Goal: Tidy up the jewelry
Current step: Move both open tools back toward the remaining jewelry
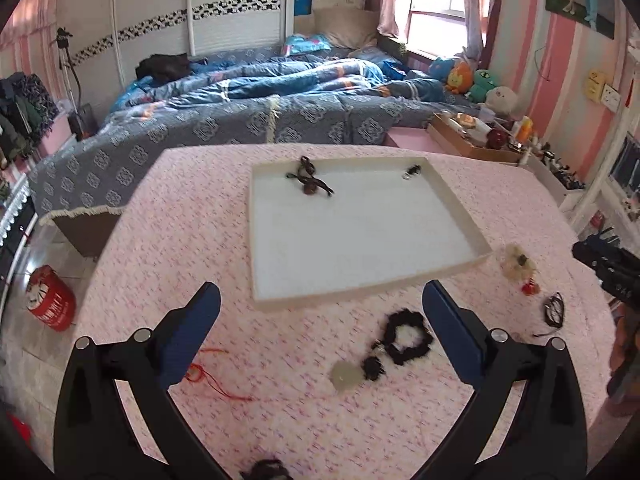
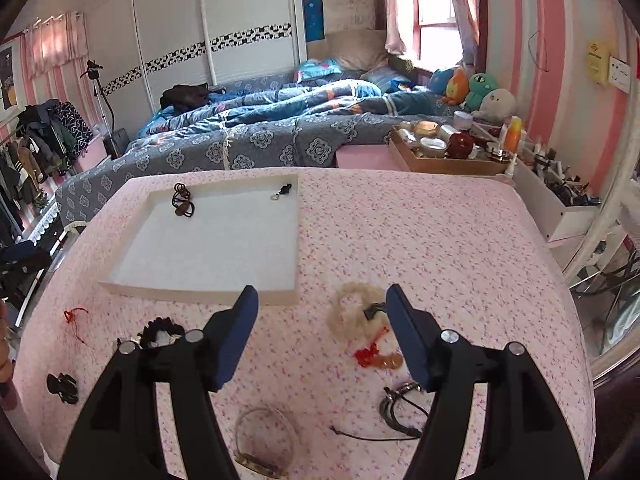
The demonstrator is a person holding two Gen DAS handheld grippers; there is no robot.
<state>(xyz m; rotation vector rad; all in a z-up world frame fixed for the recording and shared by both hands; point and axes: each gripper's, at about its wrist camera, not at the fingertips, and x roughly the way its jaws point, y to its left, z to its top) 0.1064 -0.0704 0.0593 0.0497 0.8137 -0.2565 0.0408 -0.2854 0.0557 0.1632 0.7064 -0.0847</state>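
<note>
A white tray [image 1: 460,216] [image 2: 298,240] lies on the pink tablecloth. It holds a dark cord necklace with a brown pendant [image 1: 308,180] [image 2: 183,202] and a small black-and-silver piece [image 1: 412,171] [image 2: 282,192]. My left gripper [image 1: 320,292] is open wide and empty at the tray's near rim. A black fuzzy bracelet [image 1: 408,338] with a pale disc [image 1: 346,376] lies just before it, and a red cord [image 1: 216,380] by its left finger. My right gripper [image 2: 322,292] is open and empty beside a cream fuzzy piece [image 2: 352,312] and a red knot pendant [image 2: 376,358].
Near the right gripper lie a black cord with a ring [image 2: 396,404], a clear bangle [image 2: 264,440] and a black clip [image 2: 62,388]. A bed [image 1: 240,120] stands behind the table. A wooden box of bottles [image 2: 448,160] sits at the back right.
</note>
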